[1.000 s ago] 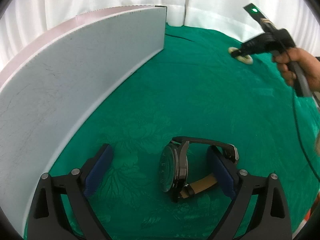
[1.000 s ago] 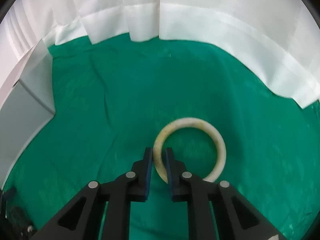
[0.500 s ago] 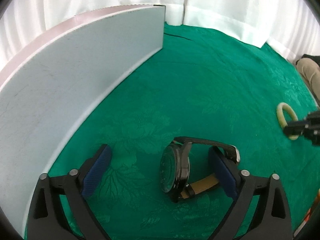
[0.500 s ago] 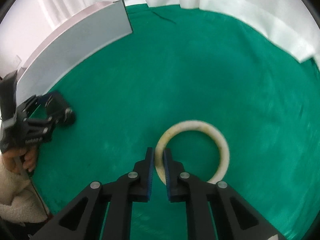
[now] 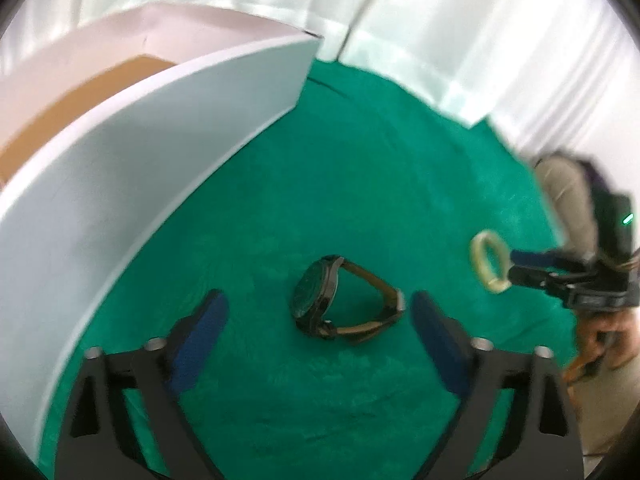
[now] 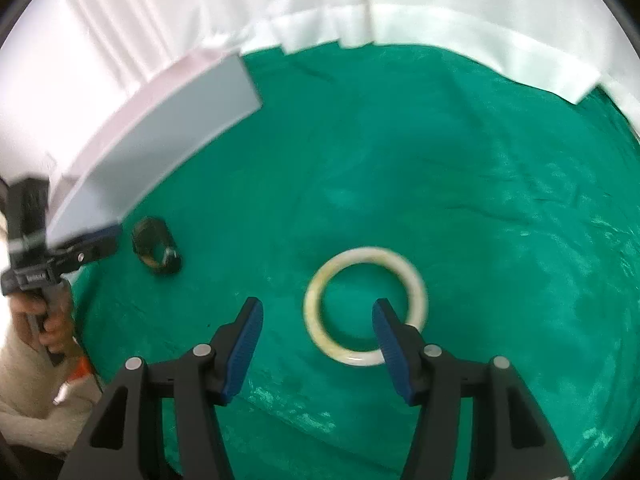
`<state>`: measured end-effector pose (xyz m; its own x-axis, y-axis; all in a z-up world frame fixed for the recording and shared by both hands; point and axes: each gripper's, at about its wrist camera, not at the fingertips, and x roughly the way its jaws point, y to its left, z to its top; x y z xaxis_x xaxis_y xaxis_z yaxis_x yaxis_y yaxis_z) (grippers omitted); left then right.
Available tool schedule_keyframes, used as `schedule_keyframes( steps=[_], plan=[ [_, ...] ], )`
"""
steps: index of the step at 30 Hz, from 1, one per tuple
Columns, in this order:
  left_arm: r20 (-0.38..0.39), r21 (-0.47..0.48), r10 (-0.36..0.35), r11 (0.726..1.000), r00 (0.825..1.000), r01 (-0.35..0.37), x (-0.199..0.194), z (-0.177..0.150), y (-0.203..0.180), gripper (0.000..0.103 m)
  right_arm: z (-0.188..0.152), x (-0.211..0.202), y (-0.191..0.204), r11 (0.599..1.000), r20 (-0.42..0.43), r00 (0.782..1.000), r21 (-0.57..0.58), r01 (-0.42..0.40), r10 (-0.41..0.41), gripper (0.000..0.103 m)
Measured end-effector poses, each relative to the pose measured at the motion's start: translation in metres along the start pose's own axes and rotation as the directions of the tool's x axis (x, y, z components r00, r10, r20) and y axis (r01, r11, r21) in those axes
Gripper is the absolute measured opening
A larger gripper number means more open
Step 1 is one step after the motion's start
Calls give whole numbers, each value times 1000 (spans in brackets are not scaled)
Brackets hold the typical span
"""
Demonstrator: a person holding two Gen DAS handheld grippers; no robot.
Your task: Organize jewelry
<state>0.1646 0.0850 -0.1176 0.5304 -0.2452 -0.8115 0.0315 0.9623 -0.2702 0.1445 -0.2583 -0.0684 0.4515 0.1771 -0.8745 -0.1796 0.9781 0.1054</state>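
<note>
Left wrist view: left gripper (image 5: 316, 320) with jaws wide, just narrowing, straddling without touching the wristwatch (image 5: 340, 304) at frame centre on green cloth (image 5: 360, 160); white box (image 5: 140, 152) upper left.

Right wrist view: right gripper (image 6: 318, 326) just released; cream bangle (image 6: 366, 306) lies centre, its near rim between the parted pads.

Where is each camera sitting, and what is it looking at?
Left wrist: sits on the left claw, looking down at the watch on the green cloth beside the white box; its open blue pads frame the watch.
Right wrist: sits on the right claw, looking down at the cream bangle; its jaws have just opened off the rim.
Shared: both show watch, bangle, box, cloth, and the other claw in the person's hand.
</note>
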Motion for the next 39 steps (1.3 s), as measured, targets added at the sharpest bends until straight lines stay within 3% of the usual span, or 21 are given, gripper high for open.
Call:
schedule_keyframes(
  steps=[3, 4, 5, 7, 10, 13, 16, 19, 22, 25, 28, 31, 33, 37, 39],
  plan=[
    [-47, 61, 105, 993, 993, -102, 18, -1, -11, 59, -4, 21, 16, 995, -10, 997, -69, 74, -75, 58],
    [-59, 68, 135, 989, 989, -130, 23, -4, -13, 30, -5, 27, 19, 990, -13, 994, -90, 107, -109, 54],
    [-71, 70, 146, 988, 987, -141, 27, -5, -13, 15, -7, 34, 21, 986, -22, 991, -105, 131, -134, 29],
    [-62, 57, 154, 987, 986, -151, 25, -7, -11, 13, -8, 33, 22, 979, -5, 985, -111, 171, -173, 11],
    [-37, -1, 99, 995, 994, -99, 2, -10, -5, 11, -2, 15, 18, 990, 27, 991, -62, 129, -127, 11],
    [21, -82, 9, 997, 1000, -7, -49, -6, 9, 11, 18, -10, 29, 996, 86, 995, -63, 56, -50, 11],
    [98, -145, -9, 989, 995, 23, -111, 6, 35, 11, 53, -39, 60, 991, 156, 987, -133, -7, 27, 11],
    [176, -205, 61, 978, 982, -24, -168, 21, 75, 11, 93, -51, 100, 972, 194, 976, -227, -55, 101, 11],
    [197, -269, 174, 956, 965, -118, -199, 34, 122, 11, 132, -46, 155, 943, 211, 962, -319, -100, 173, 11],
    [137, -340, 263, 918, 955, -204, -192, 41, 169, 11, 164, -16, 220, 902, 198, 953, -412, -131, 229, 11],
    [26, -405, 263, 885, 964, -231, -158, 39, 209, 11, 188, 23, 265, 877, 135, 958, -450, -169, 254, 11],
    [-73, -446, 203, 869, 977, -214, -120, 35, 231, 11, 203, 76, 306, 867, 51, 976, -471, -164, 212, 11],
    [-131, -459, 181, 861, 975, -221, -100, 34, 238, 11, 199, 105, 323, 866, -9, 986, -476, -153, 169, 12],
    [-187, -465, 181, 849, 966, -249, -81, 31, 240, 13, 197, 151, 346, 853, -93, 994, -512, -100, 61, 13],
    [-186, -462, 197, 847, 963, -262, -82, 29, 239, 20, 194, 150, 354, 853, -99, 993, -512, -100, 58, 13]
  ],
)
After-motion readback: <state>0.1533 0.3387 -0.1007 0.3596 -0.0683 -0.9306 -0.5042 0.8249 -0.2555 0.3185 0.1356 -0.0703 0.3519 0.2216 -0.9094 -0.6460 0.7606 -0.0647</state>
